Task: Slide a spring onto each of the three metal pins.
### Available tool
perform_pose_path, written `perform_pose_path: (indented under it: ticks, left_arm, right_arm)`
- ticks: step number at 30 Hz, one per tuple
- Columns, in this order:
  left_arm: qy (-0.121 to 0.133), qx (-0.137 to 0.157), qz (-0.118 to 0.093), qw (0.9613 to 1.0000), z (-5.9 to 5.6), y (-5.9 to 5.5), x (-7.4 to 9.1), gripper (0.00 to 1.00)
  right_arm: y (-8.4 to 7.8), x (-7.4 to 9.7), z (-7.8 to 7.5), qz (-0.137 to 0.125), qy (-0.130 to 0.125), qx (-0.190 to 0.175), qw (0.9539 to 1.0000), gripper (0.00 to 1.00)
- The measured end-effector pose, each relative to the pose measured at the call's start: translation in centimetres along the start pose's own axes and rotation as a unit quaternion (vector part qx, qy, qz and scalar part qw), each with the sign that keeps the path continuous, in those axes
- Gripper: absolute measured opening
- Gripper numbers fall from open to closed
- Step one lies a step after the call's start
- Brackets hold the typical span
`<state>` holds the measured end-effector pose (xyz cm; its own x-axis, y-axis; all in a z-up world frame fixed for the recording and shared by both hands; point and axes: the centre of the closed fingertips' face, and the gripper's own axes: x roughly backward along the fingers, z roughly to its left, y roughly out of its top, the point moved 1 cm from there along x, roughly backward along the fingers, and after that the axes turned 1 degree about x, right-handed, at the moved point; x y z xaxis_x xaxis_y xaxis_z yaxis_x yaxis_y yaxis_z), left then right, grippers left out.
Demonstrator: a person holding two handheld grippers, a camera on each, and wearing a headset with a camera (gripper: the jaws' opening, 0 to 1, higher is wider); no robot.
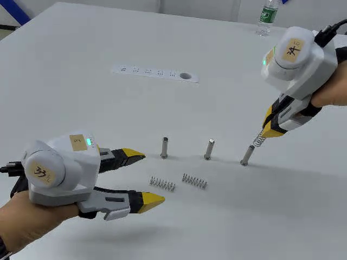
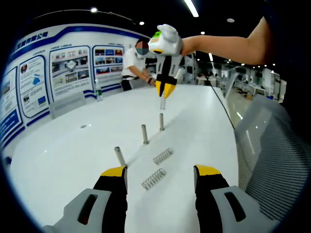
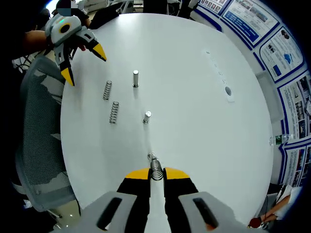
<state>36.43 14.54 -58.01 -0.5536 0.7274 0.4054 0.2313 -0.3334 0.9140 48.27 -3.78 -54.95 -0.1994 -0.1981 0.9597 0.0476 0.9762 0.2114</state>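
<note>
Springs of this kind are, as I am judging them, light thin-wire coils: soft along their length, easy to kink, and apt to flick away under a hard squeeze. I am therefore advising a gentle hold across the upper turns, leaving the lower end and its bore free for the pin.

The held spring [image 1: 259, 138] is sitting in the right tongs [image 1: 267, 131], which are pressed together on its top turns. The coil is hanging out past the yellow tips at a tilt, and its free end is lying just above the right-hand pin [image 1: 248, 155]. I cannot tell whether it is touching the pin top. In the right gripper view the coil is lining up over the pin head.

The middle pin [image 1: 209, 149] and the left-hand pin [image 1: 164, 147] are standing upright and bare. One loose spring [image 1: 162, 184] and a second loose spring [image 1: 194, 181] are lying flat on the surface [image 1: 81, 54], just in front of those two pins.

The right hand is raised, and I am seeing its gripper pointing steeply down toward the pin. The left tongs [image 1: 150, 177] are spread wide and gripping nothing, hovering low and nearly level, with the tips pointing at the loose springs.
</note>
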Motion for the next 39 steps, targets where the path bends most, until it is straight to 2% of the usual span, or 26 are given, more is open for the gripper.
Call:
perform_pose_path:
  ticks: [18,31,39]
  left_arm:
    - [0.005,0.002,0.001,1.0000,0.2,-0.2,0.2,0.55]
    - [0.008,0.004,0.003,1.0000,0.3,-0.3,0.3,0.54]
    - [0.010,0.005,0.004,0.9999,0.4,-0.4,0.4,0.54]
  right_arm:
    - [-0.1,-1.4,-0.1,0.015,0.018,0.005,0.9997,0.11]
    - [-0.7,-4.1,-0.1,0.045,0.040,-0.002,0.9982,0.11]
    - [-1.2,-5.7,0.2,0.052,0.042,-0.010,0.9977,0.11]
